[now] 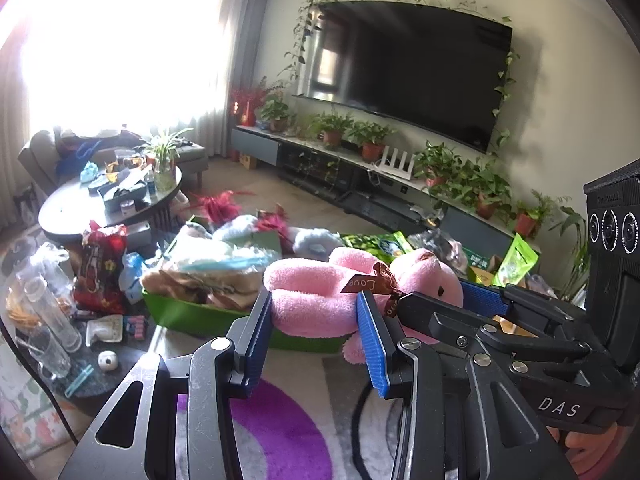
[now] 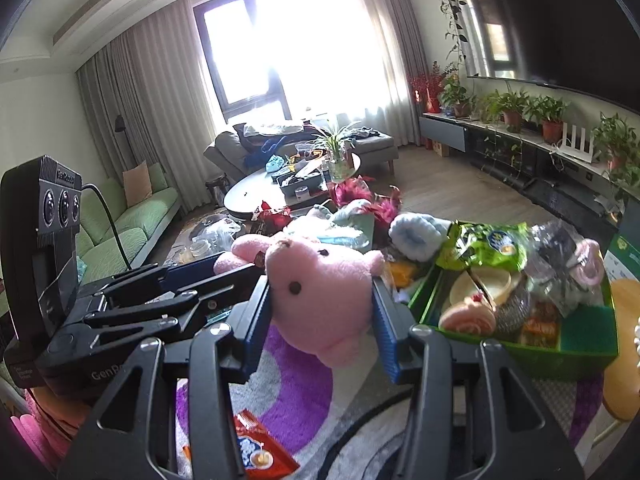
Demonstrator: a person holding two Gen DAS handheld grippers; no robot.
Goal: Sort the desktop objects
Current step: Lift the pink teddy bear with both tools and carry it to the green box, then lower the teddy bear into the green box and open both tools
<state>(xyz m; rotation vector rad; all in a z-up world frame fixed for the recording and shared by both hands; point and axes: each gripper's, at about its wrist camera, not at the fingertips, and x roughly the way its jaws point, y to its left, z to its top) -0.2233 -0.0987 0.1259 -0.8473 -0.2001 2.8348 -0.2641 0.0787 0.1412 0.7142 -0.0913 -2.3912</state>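
A pink plush toy (image 1: 320, 296) with a brown ribbon tag hangs in the air, held by both grippers. My left gripper (image 1: 316, 344) is shut on its body. My right gripper (image 2: 320, 312) is shut on its head (image 2: 320, 296). The right gripper also shows in the left wrist view (image 1: 472, 300), clamped on the toy's head. The left gripper shows in the right wrist view (image 2: 168, 280), at the left. The toy is above the purple-and-grey rug (image 2: 296, 392), near the front of two green bins.
A green bin (image 1: 192, 314) holds cloths and soft items. Another green bin (image 2: 560, 350) holds snack bags, sponges and rolled towels. A dark table (image 1: 52, 380) at the left carries glasses and small items. A red snack packet (image 2: 256, 446) lies on the rug.
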